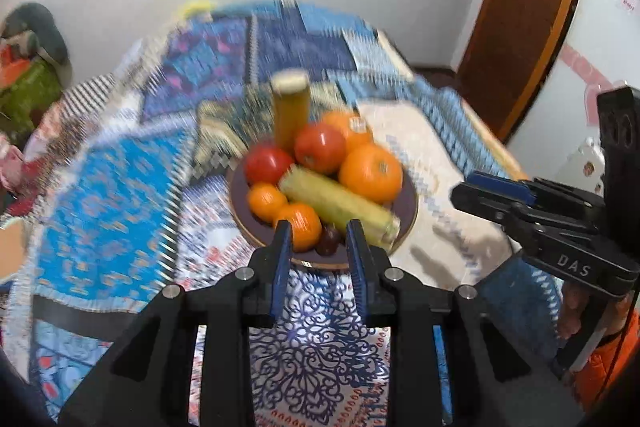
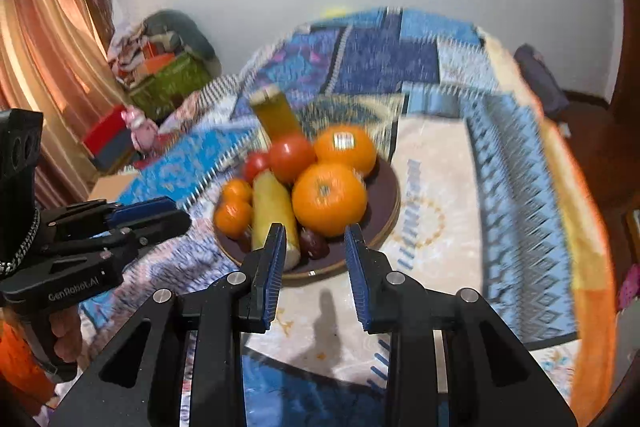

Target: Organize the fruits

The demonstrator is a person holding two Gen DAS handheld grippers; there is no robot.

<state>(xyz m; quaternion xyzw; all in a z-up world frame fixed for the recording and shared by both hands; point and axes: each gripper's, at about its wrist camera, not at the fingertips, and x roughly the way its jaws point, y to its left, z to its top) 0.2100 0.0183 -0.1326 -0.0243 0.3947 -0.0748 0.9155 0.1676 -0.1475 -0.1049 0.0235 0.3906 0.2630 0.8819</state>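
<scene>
- While both grippers hang above the near rim of the plate (image 1: 408, 205), the left gripper (image 1: 319, 243) has its pads slightly apart with nothing between them, and the right gripper (image 2: 316, 247) stands the same, empty.
- Fruit is heaped on that dark plate, which rests on a patterned cloth (image 1: 120, 167): two large oranges (image 1: 370, 173), two tomatoes (image 1: 320, 147), two small mandarins (image 1: 298, 221), a corn cob (image 1: 340, 205) lying across the pile, and a dark date-like fruit (image 1: 328, 241) at the near edge.
- A jar of yellow liquid (image 1: 290, 107) stands just behind the plate.
- Oranges look firm, round and likely to roll; best taken across the widest part.
- Tomatoes seem soft-skinned and bruisable, so a light squeeze suits them.
- Being long and stiff, the cob should be gripped mid-length.
</scene>
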